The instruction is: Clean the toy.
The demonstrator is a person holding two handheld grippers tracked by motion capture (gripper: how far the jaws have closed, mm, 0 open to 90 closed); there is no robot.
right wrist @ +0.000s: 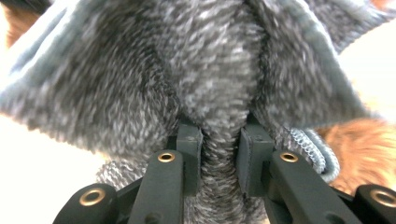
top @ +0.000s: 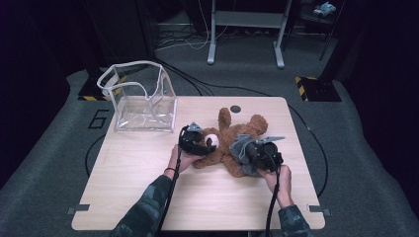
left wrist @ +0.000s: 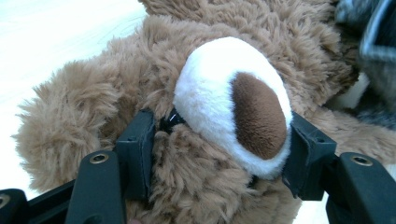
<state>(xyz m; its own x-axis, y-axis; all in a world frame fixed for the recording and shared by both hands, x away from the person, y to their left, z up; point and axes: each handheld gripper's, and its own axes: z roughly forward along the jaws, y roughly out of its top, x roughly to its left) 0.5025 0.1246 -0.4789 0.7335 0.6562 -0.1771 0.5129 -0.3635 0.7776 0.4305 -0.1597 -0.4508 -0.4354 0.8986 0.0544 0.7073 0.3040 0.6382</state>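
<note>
Nearest the camera in the high view, two camouflage sleeves [top: 148, 210] come in from the bottom edge, each hand gripping a tool over the wooden table [top: 207, 197]. The right gripper [right wrist: 219, 158] is clamped on the grey knitted garment [right wrist: 210, 84]; in the right gripper view its jaws pinch a fold of that wool tight between the pads, with brown fur showing at the right edge. In the high view this gripper [top: 254, 153] sits on the bear's lower body, right of the table's centre.

The left gripper [left wrist: 219, 154] has its jaws spread wide around the teddy bear [left wrist: 140, 70]. They press into the fur on either side of the white muzzle [left wrist: 210, 93] with its brown nose patch [left wrist: 259, 116], holding the head. From above, this gripper [top: 195, 143] is at the bear's head, and the teddy bear [top: 232, 128] lies on its back mid-table, arms pointing away from the person.

Farther back, at the table's far left corner, stands a clear plastic bag [top: 143, 98] with white trim, upright and open, well apart from the bear. Beyond the table, grey carpet [top: 346, 148] and a metal frame [top: 247, 29].
</note>
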